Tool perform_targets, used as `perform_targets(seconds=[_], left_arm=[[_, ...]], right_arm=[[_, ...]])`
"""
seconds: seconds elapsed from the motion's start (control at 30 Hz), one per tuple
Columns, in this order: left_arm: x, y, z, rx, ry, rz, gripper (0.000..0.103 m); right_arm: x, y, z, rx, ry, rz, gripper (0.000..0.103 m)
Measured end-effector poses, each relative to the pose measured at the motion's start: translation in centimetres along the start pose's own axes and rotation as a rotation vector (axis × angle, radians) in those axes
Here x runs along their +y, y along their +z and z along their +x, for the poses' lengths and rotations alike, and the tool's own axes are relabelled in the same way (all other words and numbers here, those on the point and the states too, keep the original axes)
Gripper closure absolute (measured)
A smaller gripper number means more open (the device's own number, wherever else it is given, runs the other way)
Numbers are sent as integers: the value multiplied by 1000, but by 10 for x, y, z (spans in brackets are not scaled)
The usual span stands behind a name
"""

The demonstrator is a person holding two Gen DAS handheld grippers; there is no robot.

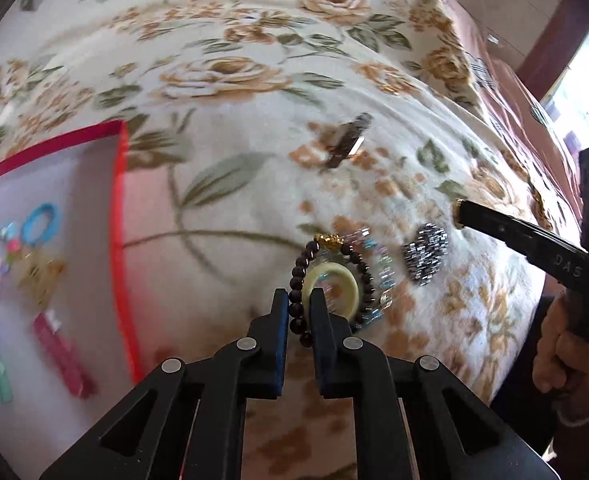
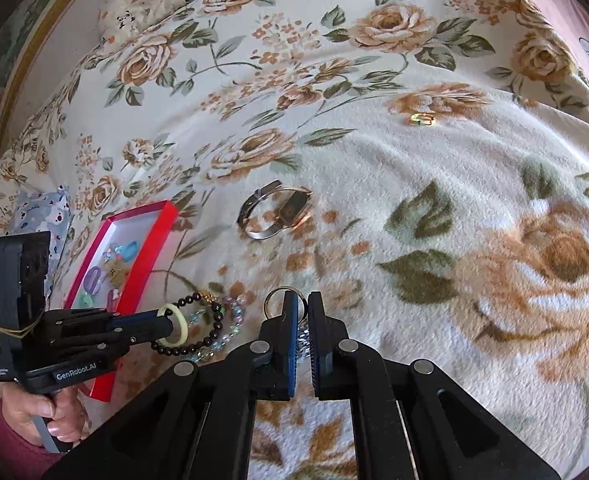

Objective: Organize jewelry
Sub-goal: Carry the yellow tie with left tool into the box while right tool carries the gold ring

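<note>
jewelry, loose lot, lay on a floral fleece blanket [image 2: 434, 208], to the right of a red-rimmed tray [image 1: 120, 216] already holding coloured rings and clips.

item: pale ring bangle [image 1: 348, 280], smooth and rigid; judged light, slippery on its polished face, likely to crack if dropped on a hard floor. left gripper [image 1: 299, 308] was pinched on its rim, jaws nearly together. the rim was the sound place to hold it.

item: dark bead bracelet [image 1: 300, 264] with a gold charm, threaded around the bangle and partly between the same jaws; limp, would dangle and swing if lifted. whether it was truly clamped could not be told.

item: clear crystal bead bracelet [image 1: 378, 264], touching the two above; soft strung form, judged heavier per bead and prone to snag.

item: sparkling silver piece [image 1: 424, 254], near the beads on the right; flexible, many small links.

item: thin metal ring [image 2: 284, 300], held at the right gripper [image 2: 302, 312], whose jaws were pressed almost shut on it; stiff, tiny, easy to lose in the pile.

item: wristwatch [image 2: 274, 212], farther off, untouched; stiff band, best taken by the band.

item: small gold clasp [image 2: 422, 119], far right.
</note>
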State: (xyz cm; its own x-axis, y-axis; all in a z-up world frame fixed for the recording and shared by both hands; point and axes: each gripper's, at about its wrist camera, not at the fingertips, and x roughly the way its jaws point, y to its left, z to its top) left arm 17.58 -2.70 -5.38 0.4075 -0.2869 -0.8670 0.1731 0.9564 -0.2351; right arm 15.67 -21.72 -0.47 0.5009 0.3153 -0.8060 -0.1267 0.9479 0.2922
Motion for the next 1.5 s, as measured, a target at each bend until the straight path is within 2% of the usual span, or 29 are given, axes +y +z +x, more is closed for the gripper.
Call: perform_targets(seconds=[0.07, 0.1, 0.17, 0.4, 0.43, 0.5, 0.63, 0.97, 1.2, 1.5], left_arm=[[5, -4, -6, -2, 6, -20, 92], [6, -4, -8, 0, 2, -29, 86], [4, -5, -12, -8, 8, -30, 83], [-3, 2, -2, -7, 31, -5, 81], [-3, 3, 1, -5, 32, -4, 82], [-1, 3, 5, 0, 38, -4, 97], [6, 0, 0, -31, 28, -30, 98], [28, -20, -51, -130, -7, -108, 101], [43, -39, -89, -184, 8, -129, 101], [85, -79, -137, -239, 65, -239, 101]], right_arm=[[4, -1, -2, -5, 2, -7, 99], [6, -2, -3, -6, 6, -9, 99], [8, -3, -5, -8, 8, -13, 99], [15, -6, -7, -2, 21, -22, 99], [16, -6, -7, -2, 22, -23, 99], [18, -7, -8, -3, 22, -25, 99], [24, -7, -13, -11, 28, -35, 99], [57, -9, -10, -3, 72, -82, 99], [89, -12, -6, 16, 115, -131, 99], [142, -17, 7, 46, 184, -212, 99]])
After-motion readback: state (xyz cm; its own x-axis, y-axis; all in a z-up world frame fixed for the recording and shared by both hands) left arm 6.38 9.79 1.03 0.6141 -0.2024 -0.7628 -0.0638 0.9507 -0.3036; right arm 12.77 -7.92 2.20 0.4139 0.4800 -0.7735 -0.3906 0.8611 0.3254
